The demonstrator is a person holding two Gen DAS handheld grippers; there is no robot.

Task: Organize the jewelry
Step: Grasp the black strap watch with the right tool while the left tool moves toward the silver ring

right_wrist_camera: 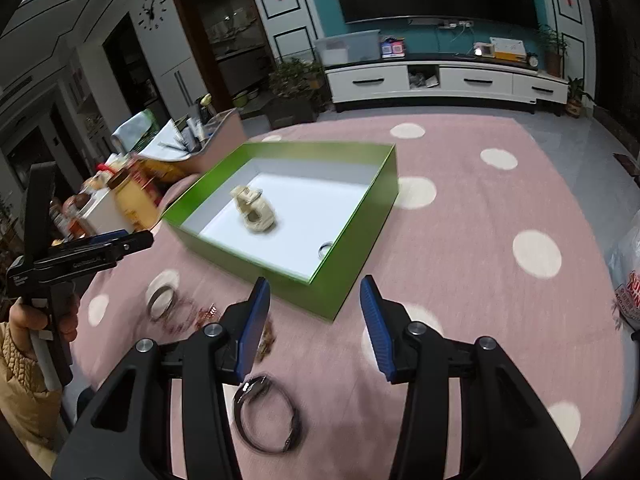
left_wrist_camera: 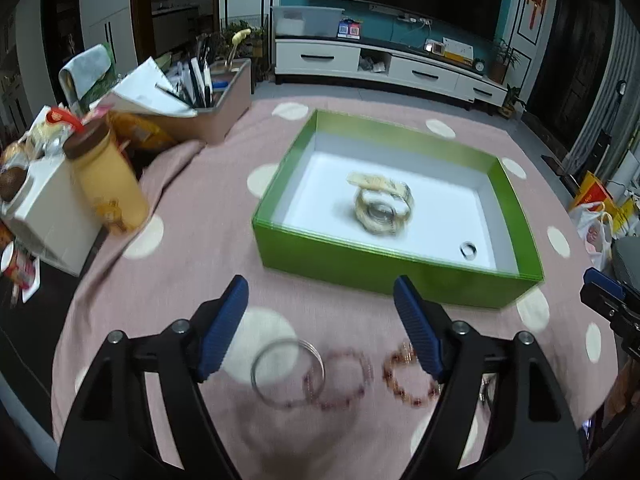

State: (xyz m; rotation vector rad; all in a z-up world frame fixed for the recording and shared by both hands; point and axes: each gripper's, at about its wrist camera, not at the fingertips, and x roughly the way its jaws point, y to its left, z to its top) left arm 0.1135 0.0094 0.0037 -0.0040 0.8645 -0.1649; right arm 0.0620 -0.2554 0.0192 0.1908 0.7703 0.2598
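On left gripper: unreadable white lettering

No legible text anywhere; print on white bag at right edge too blurred.

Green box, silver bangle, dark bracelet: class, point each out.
green box point(left_wrist_camera: 384, 276), left wrist view, near outer wall.
silver bangle point(left_wrist_camera: 256, 364), left wrist view, left rim.
dark bracelet point(right_wrist_camera: 294, 416), right wrist view, right side of band.

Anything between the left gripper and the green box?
In the left wrist view, only bare pink cloth lies between the open left gripper and the green box; the bracelets lie nearer the camera.
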